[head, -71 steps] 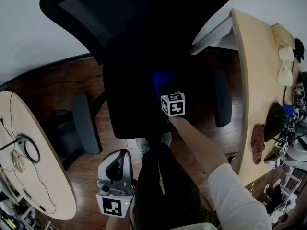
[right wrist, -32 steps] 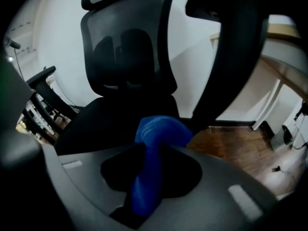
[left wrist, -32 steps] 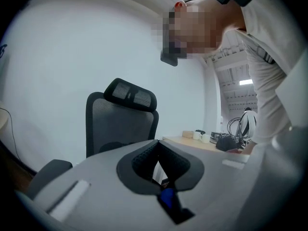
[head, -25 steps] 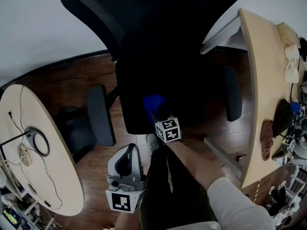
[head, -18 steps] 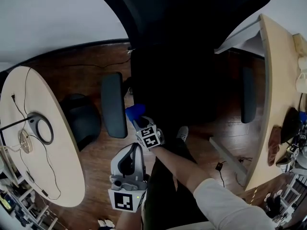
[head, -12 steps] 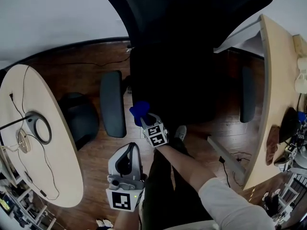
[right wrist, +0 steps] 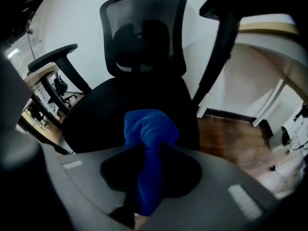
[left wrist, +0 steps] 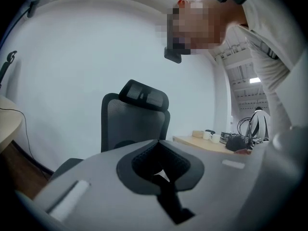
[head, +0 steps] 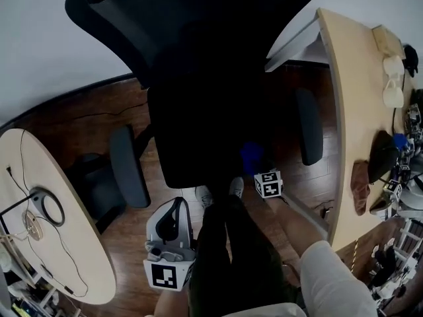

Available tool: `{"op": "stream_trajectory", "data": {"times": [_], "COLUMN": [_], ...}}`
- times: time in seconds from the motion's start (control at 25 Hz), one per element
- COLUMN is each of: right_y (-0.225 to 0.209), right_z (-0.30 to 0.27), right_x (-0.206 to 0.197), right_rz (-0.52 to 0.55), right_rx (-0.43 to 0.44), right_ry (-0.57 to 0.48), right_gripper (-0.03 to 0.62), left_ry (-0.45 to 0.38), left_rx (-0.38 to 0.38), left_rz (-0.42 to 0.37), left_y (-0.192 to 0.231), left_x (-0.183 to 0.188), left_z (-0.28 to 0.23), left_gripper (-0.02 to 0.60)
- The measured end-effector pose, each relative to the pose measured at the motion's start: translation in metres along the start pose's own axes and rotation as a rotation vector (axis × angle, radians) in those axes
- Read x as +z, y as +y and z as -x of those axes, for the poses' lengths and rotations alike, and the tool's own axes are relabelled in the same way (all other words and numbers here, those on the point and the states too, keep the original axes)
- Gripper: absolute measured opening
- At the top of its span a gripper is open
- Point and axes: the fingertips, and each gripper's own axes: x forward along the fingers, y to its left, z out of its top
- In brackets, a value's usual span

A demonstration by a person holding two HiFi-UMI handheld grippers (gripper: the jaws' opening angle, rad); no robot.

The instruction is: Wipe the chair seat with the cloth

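The black office chair fills the middle of the head view, its seat point(head: 198, 134) between two armrests. A bunched blue cloth point(head: 251, 156) sits at the seat's front right edge, and my right gripper point(head: 256, 168) is shut on it. In the right gripper view the cloth point(right wrist: 148, 129) sticks out past the jaws of that gripper point(right wrist: 147, 150), with the seat point(right wrist: 120, 107) and mesh backrest point(right wrist: 144, 32) beyond. I cannot tell whether the cloth touches the seat. My left gripper point(head: 173, 211) hangs low in front of the chair, shut and holding nothing; its own view faces the backrest point(left wrist: 134, 121).
A round wooden table point(head: 66, 256) with cables stands at the left. A long wooden desk point(head: 350, 104) with mugs and clutter runs along the right. The person's dark-trousered legs point(head: 231, 256) stand at the seat's front. A dark chair base point(head: 92, 180) rests on the wooden floor at left.
The right gripper carried the blue cloth from the seat's front left corner across to its front right edge. The left gripper stayed low by the legs. The head view shifted.
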Motion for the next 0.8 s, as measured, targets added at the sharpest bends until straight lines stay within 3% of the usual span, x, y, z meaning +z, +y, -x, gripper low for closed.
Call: {"op": "stream_trajectory", "data": {"times": [0.08, 0.24, 0.4, 0.52, 0.64, 0.8], "right_y": [-0.034, -0.062, -0.049, -0.023, 0.031, 0.093], "right_z": [0.013, 0.028, 0.032, 0.056, 0.166, 0.345], "right_x": [-0.004, -0.005, 0.024, 0.075, 0.148, 0.278], "right_rz": [0.017, -0.011, -0.028, -0.049, -0.065, 0.009], "right_rx": [-0.018, -0.045, -0.035, -0.014, 0.051, 0.15], "right_ry": [-0.013, -0.026, -0.06, -0.117, -0.22, -0.543], "right_gripper": [0.095, 0.094, 0.094, 0.094, 0.092, 0.092], "left_ry": [-0.02, -0.007, 0.01, -0.003, -0.028, -0.062], "left_rx": [-0.008, -0.068, -0.035, -0.03, -0.018, 0.007], "left_rz": [0.017, -0.038, -0.012, -0.049, -0.089, -0.136], "left_y": [-0.007, -0.027, -0.029, -0.031, -0.055, -0.079], "left_x": [0.001, -0.002, 0.015, 0.059, 0.125, 0.228], "left_z": [-0.007, -0.017, -0.033, -0.037, -0.008, 0.018], "left_gripper": [0.029, 0.029, 0.029, 0.029, 0.029, 0.029]}}
